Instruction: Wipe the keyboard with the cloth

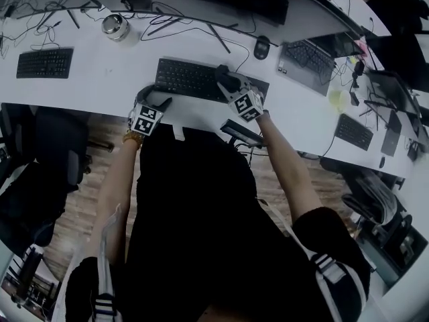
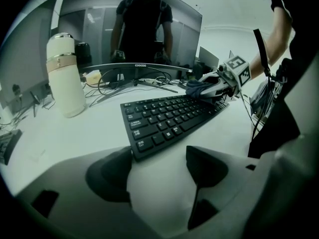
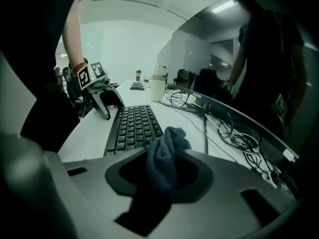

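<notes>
A black keyboard [image 1: 194, 79] lies on the white desk in front of me, seen too as the keyboard [image 2: 169, 121] and the keyboard [image 3: 132, 126]. My right gripper [image 1: 224, 79] is shut on a dark blue cloth [image 3: 164, 158] and rests on the keyboard's right part. From the left gripper view the cloth [image 2: 199, 88] sits bunched at the far end of the keys, under the right gripper [image 2: 212, 89]. My left gripper [image 1: 157, 102] is open at the keyboard's near left corner, and nothing lies between the left gripper [image 2: 159, 171] jaws but bare desk.
A white bottle [image 2: 65, 76] stands left of the keyboard near a curved monitor [image 2: 134, 34]. Cables [image 3: 239, 138] trail behind the keyboard. Another keyboard [image 1: 45, 63] lies far left, a laptop [image 1: 305, 59] to the right, and a mouse [image 1: 262, 46] behind.
</notes>
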The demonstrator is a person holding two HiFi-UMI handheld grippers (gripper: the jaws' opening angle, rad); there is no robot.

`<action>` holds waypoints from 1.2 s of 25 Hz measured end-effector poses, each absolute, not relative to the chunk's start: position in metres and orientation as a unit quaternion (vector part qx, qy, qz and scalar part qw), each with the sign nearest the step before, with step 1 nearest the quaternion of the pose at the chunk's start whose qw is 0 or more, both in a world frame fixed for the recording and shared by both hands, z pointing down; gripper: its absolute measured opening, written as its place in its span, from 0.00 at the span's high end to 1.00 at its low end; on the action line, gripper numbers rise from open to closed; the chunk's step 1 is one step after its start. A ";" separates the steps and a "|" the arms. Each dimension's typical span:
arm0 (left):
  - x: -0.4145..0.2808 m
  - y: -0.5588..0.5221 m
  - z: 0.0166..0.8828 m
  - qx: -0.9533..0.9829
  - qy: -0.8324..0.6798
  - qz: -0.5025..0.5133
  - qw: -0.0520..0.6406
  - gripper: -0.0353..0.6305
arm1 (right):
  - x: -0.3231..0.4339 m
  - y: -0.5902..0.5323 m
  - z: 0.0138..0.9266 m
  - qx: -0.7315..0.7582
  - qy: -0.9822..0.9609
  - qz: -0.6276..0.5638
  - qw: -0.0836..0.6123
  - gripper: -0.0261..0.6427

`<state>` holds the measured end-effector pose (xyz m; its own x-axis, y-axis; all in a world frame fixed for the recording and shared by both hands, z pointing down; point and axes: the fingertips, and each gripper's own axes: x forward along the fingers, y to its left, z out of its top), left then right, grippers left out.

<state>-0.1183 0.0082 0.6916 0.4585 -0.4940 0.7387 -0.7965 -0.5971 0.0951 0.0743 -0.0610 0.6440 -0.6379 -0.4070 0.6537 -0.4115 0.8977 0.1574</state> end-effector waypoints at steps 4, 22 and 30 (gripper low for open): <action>-0.118 0.009 0.691 0.826 -0.389 0.343 0.222 0.44 | 0.048 -0.063 0.646 0.186 -0.913 -0.012 0.363 0.80; -0.115 0.010 0.689 0.829 -0.386 0.336 0.226 0.41 | -0.021 -0.066 0.646 0.099 -0.919 -0.056 0.378 0.80; -0.115 0.010 0.688 0.833 -0.378 0.329 0.235 0.41 | -0.070 -0.070 0.647 0.055 -0.923 -0.072 0.373 0.80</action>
<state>-0.1148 0.0098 0.6878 0.4979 -0.4743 0.7260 -0.7843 -0.6036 0.1436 -0.0698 -0.0700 0.6466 -0.7157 -0.1553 0.6809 -0.0482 0.9836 0.1737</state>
